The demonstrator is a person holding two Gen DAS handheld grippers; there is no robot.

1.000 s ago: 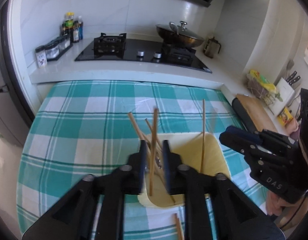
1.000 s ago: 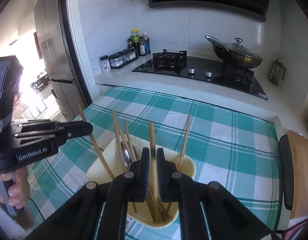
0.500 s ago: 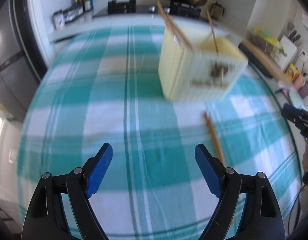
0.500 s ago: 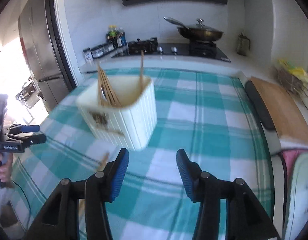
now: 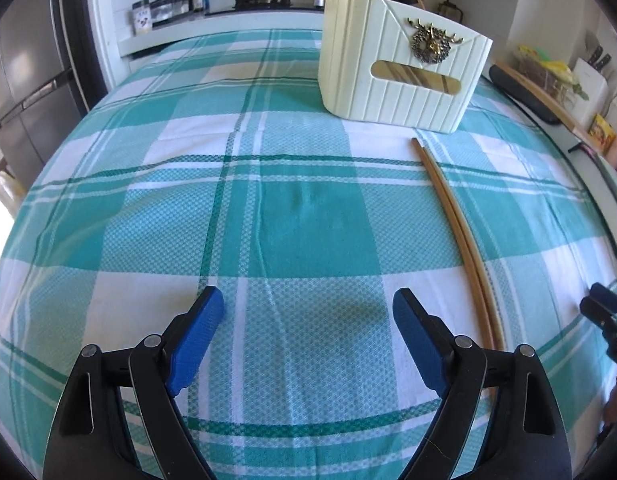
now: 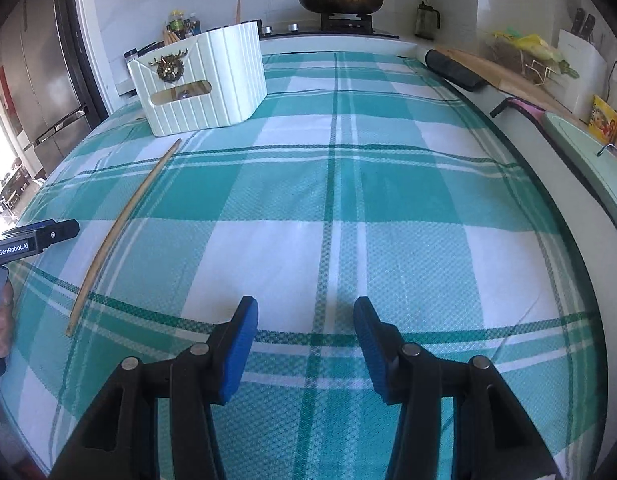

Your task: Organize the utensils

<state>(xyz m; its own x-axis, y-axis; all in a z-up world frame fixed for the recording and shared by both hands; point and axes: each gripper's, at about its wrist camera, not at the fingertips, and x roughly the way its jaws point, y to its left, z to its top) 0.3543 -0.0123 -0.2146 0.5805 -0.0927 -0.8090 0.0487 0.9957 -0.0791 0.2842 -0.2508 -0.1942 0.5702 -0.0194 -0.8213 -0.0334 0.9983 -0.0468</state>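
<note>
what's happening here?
A person is tidying utensils with two handheld grippers. Both the left gripper and right gripper are open and empty over the checked tablecloth. One pair of chopsticks lies loose on the cloth near the cream holder, which already holds others.

A teal-and-white checked cloth [image 5: 268,184], crossed by thin dark green lines, covers the surface. The ribbed utensil holder [image 5: 396,76] is cream, with a dark bronze wreath ornament [image 5: 432,44] on its face. The chopsticks [image 5: 460,240] lying on the cloth are light brown wood. Both the left hand-held gripper [image 5: 308,320] and the right hand-held gripper [image 6: 304,328] are black with blue pads [image 5: 196,336].
</note>
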